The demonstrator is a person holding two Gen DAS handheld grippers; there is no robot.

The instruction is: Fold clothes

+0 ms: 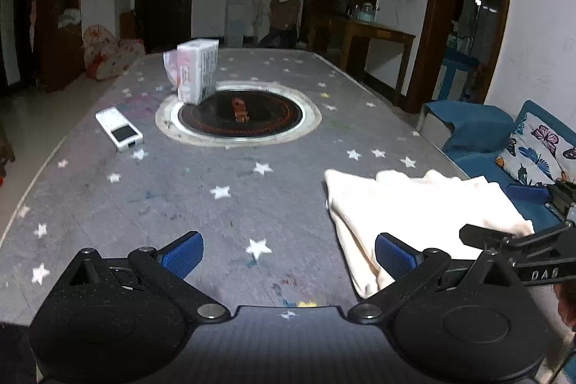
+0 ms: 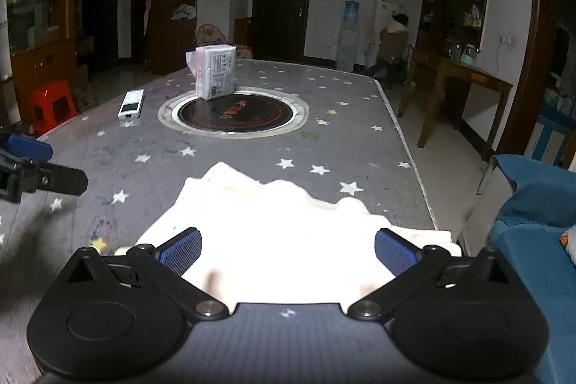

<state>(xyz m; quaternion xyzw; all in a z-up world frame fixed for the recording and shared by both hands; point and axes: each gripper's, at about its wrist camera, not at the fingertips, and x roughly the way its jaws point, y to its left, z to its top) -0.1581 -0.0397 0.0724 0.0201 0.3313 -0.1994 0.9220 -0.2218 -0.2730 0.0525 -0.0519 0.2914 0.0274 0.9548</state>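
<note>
A cream-white folded garment [image 1: 414, 215] lies on the grey star-patterned table [image 1: 216, 204], near its right front edge. In the right wrist view the garment [image 2: 280, 233] fills the middle foreground. My left gripper [image 1: 288, 258] is open and empty over bare table, to the left of the garment. My right gripper [image 2: 288, 254] is open and hovers just above the garment's near part, holding nothing. The right gripper's fingers also show at the right edge of the left wrist view [image 1: 529, 195]. The left gripper's finger shows at the left edge of the right wrist view [image 2: 28, 148].
A round black hotplate [image 1: 239, 116] is set in the table's middle. A wrapped white package [image 1: 196, 71] stands at its far left rim. A white remote [image 1: 118, 129] lies left of it. A blue sofa [image 1: 478, 132] with a butterfly cushion stands right of the table.
</note>
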